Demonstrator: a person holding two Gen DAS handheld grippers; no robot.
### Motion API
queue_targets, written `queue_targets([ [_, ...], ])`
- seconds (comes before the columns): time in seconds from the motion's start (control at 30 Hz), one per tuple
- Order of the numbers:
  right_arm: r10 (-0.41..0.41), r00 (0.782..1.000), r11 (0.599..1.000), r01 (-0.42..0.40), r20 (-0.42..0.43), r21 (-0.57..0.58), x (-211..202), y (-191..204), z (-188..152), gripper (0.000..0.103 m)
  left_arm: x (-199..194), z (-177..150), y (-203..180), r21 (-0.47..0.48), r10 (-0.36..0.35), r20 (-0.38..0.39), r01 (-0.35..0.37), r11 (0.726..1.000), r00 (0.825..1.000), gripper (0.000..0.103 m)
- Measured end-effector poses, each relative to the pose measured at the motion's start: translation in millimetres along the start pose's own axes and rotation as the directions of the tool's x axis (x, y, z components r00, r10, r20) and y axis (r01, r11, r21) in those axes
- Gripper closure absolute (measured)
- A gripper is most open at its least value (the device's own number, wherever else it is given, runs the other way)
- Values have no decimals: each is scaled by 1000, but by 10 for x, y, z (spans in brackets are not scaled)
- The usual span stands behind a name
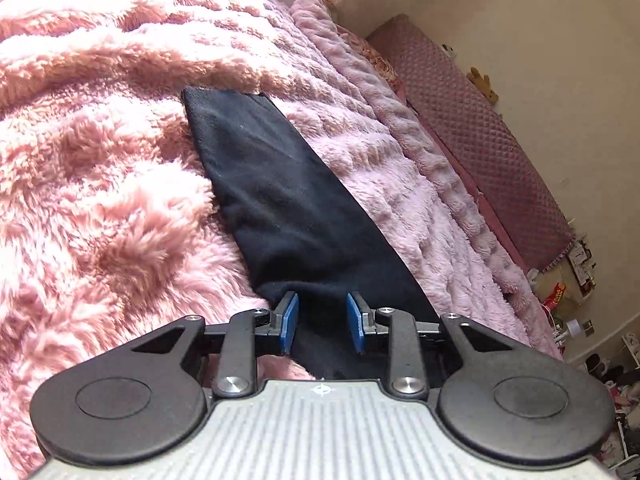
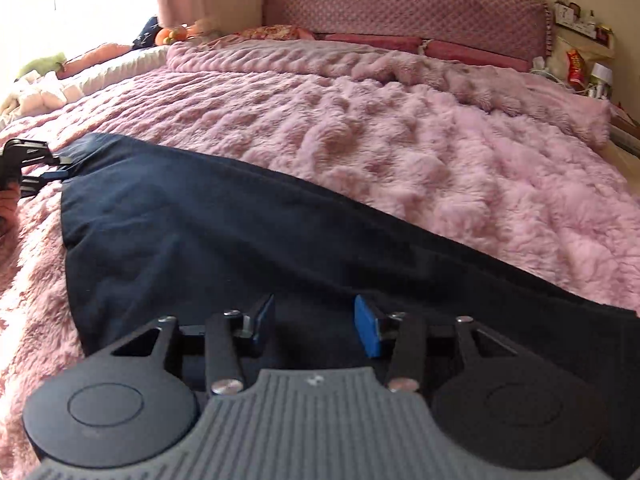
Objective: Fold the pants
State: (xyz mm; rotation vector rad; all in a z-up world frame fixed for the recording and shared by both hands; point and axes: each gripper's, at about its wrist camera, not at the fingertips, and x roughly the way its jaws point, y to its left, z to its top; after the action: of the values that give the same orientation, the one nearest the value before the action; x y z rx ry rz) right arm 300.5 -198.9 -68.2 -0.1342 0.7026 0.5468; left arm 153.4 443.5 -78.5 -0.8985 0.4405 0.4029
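Dark navy pants [image 2: 208,236] lie flat on a fluffy pink blanket [image 2: 440,152] on the bed. In the left wrist view the pants [image 1: 280,200] stretch away as a long strip. My left gripper [image 1: 322,324] is open, its blue pads on either side of the near end of the cloth. It also shows in the right wrist view [image 2: 52,168] at the far left corner of the pants. My right gripper [image 2: 314,326] is open, low over the near edge of the pants, with cloth between its blue pads.
A quilted pink headboard [image 2: 404,8] and pillows [image 2: 472,52] stand at the far end. A cluttered bedside stand [image 2: 588,68] is at the right. Plush toys [image 2: 172,34] lie along the left edge by the window. The floor has clutter [image 1: 616,380] beside the bed.
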Motion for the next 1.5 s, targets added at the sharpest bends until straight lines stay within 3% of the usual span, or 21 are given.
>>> queue_targets([
  [0.03,-70,997,997,70,9,30,-50,-105,-37,51,-27,-3,8,-2,14,11,-14,1000,1000,61],
  [0.1,-172,985,978,169,17,126,-151,-338,-125,51,-56,-22,24,-4,56,20,-56,998,998,47],
  [0.17,-253,967,934,241,13,262,-288,-593,-226,51,-52,-41,32,2,77,21,-77,997,997,47],
  [0.2,-255,966,918,232,32,321,-374,-689,-267,53,-46,-52,50,-5,70,13,-70,998,997,47],
  [0.27,-215,972,914,165,99,371,-498,-759,-316,63,-46,-73,69,-30,53,8,-53,998,999,47],
  [0.3,-188,972,922,125,142,366,-534,-738,-293,71,-54,-80,67,-39,47,10,-47,998,999,48],
  [0.33,-166,973,932,103,160,346,-529,-712,-265,86,-90,-90,50,-55,45,28,-43,998,999,50],
  [0.37,-143,975,949,87,169,302,-483,-633,-184,88,-170,-105,49,-90,21,64,-16,996,998,51],
  [0.43,-113,978,970,69,177,234,-339,-520,-39,86,-344,-125,-9,-110,-93,116,106,988,989,49],
  [0.5,-31,982,984,-3,184,181,-128,-388,143,75,-430,-152,-182,-59,-163,91,169,984,982,46],
  [0.6,52,983,997,-62,174,51,136,-110,399,74,-560,-371,-476,81,-156,48,151,985,987,46],
  [0.7,110,974,994,-103,199,-45,347,81,556,60,-569,-673,-682,165,-154,-37,158,974,987,46],
  [0.73,135,973,990,-123,186,-70,443,103,606,52,-545,-753,-741,177,-160,-72,170,969,985,46],
  [0.9,265,964,954,-261,7,-145,980,-36,791,53,-464,-1083,-1020,232,-266,-172,301,925,949,46],
  [0.97,297,954,939,-301,-47,-165,1123,-122,830,58,-455,-1143,-1126,273,-289,-194,335,902,937,46],
  [1.03,344,937,925,-350,-68,-145,1218,-224,872,59,-468,-1207,-1187,304,-277,-194,326,895,941,45],
  [1.1,389,919,911,-394,-63,-120,1247,-308,898,81,-460,-1242,-1194,319,-248,-187,298,900,951,45],
  [1.13,401,914,906,-405,-58,-122,1243,-323,901,101,-448,-1242,-1183,326,-244,-189,295,898,951,45],
  [1.23,467,882,869,-471,-67,-149,1201,-317,884,103,-430,-1229,-1140,317,-229,-193,281,906,954,45],
  [1.27,476,876,860,-482,-76,-166,1182,-286,873,103,-424,-1216,-1121,304,-226,-197,279,911,954,45],
  [1.5,367,929,924,-360,38,-128,1179,-337,889,103,-466,-1119,-1043,239,-245,-187,286,928,951,45],
])
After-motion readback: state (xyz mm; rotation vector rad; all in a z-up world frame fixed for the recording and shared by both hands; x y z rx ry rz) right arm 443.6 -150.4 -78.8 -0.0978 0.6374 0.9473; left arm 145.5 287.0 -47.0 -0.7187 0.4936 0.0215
